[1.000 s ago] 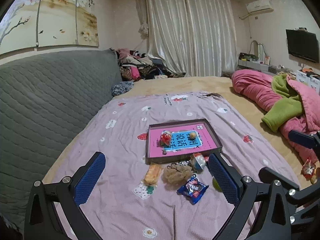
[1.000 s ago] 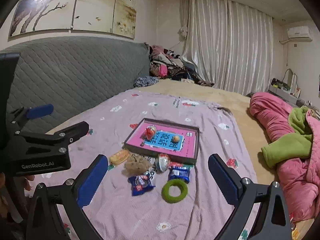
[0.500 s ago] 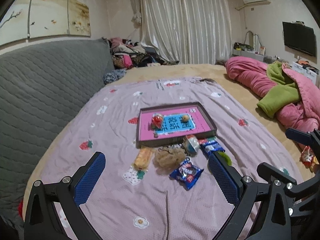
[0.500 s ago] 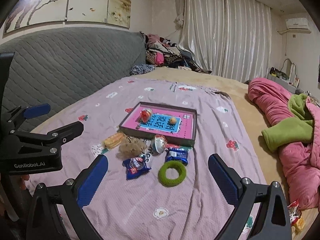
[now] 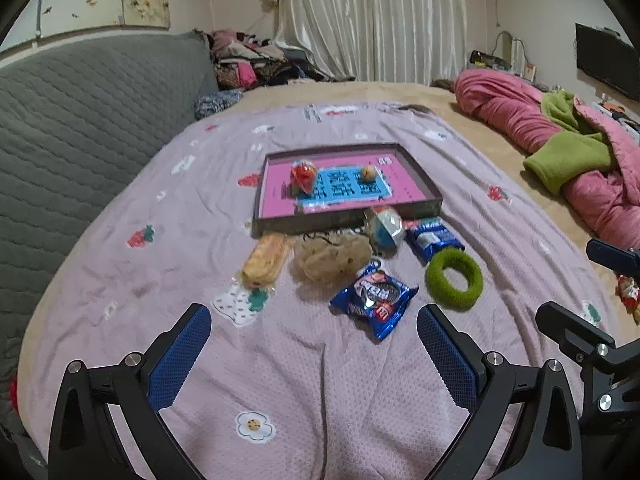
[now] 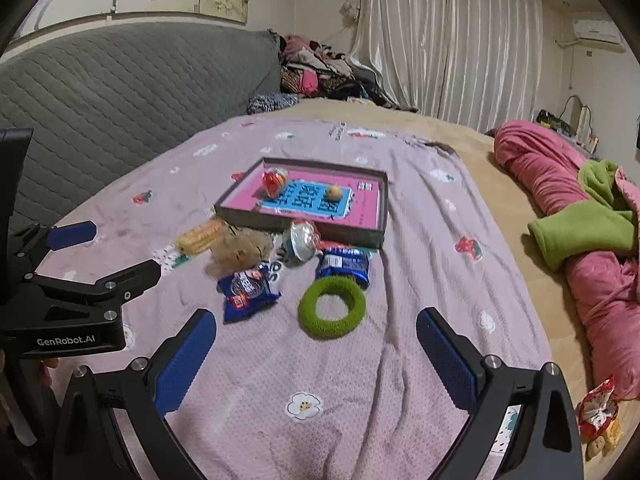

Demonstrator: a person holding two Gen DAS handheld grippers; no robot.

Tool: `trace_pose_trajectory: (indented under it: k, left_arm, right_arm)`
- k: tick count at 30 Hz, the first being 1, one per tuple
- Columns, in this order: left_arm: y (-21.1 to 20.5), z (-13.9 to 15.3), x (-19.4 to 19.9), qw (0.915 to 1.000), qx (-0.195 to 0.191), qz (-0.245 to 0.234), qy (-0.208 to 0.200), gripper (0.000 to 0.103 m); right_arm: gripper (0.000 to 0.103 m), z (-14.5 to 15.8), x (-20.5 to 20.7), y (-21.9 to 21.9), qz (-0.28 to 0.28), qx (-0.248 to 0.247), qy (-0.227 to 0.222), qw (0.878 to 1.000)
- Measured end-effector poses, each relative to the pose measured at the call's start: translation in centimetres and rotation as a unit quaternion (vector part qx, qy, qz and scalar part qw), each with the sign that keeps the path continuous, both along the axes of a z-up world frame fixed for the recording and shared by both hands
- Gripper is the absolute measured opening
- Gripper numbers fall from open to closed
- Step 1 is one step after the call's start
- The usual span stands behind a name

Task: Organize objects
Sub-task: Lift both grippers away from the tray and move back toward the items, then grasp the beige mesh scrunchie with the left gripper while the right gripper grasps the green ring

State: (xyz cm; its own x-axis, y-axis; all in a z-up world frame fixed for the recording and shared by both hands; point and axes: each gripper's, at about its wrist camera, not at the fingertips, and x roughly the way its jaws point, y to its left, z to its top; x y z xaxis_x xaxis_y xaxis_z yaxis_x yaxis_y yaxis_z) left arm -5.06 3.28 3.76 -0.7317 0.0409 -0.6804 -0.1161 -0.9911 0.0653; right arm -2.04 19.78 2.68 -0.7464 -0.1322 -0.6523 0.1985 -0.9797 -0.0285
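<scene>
left claw (image 5: 314, 354): wide open, holding nothing, low over the pink bedspread (image 5: 320, 400), nearest the blue snack packet (image 5: 374, 294).
right claw (image 6: 316, 356): wide open, holding nothing, the green ring (image 6: 332, 307) just beyond its gap.
step in hand: judged as the approach, with both claws lined up on the loose pile and nothing picked yet.
next move: likely closing on one near item and carrying it to the tray (image 5: 420, 178); the ring suits the right claw, the packet the left.
tray: shallow dark-walled rectangle with a pink and blue printed floor, far of the pile; a red-topped capsule (image 5: 303, 175) and a small tan ball (image 5: 368, 174) already lie inside.
pile: crinkly foil packets, a second blue packet (image 6: 342, 266), a clear wrapped yellow cake (image 5: 266, 258), a fuzzy tan lump (image 5: 330, 258), a round glossy capsule toy (image 5: 384, 226) against the tray's near wall.
ring: fuzzy, soft-looking, flat on the bed.
</scene>
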Motion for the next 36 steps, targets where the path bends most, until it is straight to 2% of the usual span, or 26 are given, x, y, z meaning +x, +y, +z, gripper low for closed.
trace_pose_trajectory:
  k: [7,18,36]
  left_arm:
    - [0.1,-2.4,-1.3,0.9996,0.005,-0.002,-0.026,0.103]
    - [-0.1,-4.4,-3.8,0.9988,0.016,-0.009,-0.045,0.103]
    - [0.5,-6.6,-10.7,0.9986,0.020,-0.023,-0.043,0.103]
  right_arm:
    - [0.101,-2.1,-1.2,0.1,-0.003,0.002,-0.021,1.000]
    - [0.101,-5.1,-3.6,-0.1,-0.005,0.008,-0.048,0.999]
    - [0.101,-8.9,-8.7,0.9,-0.033,-0.002,-0.076,0.997]
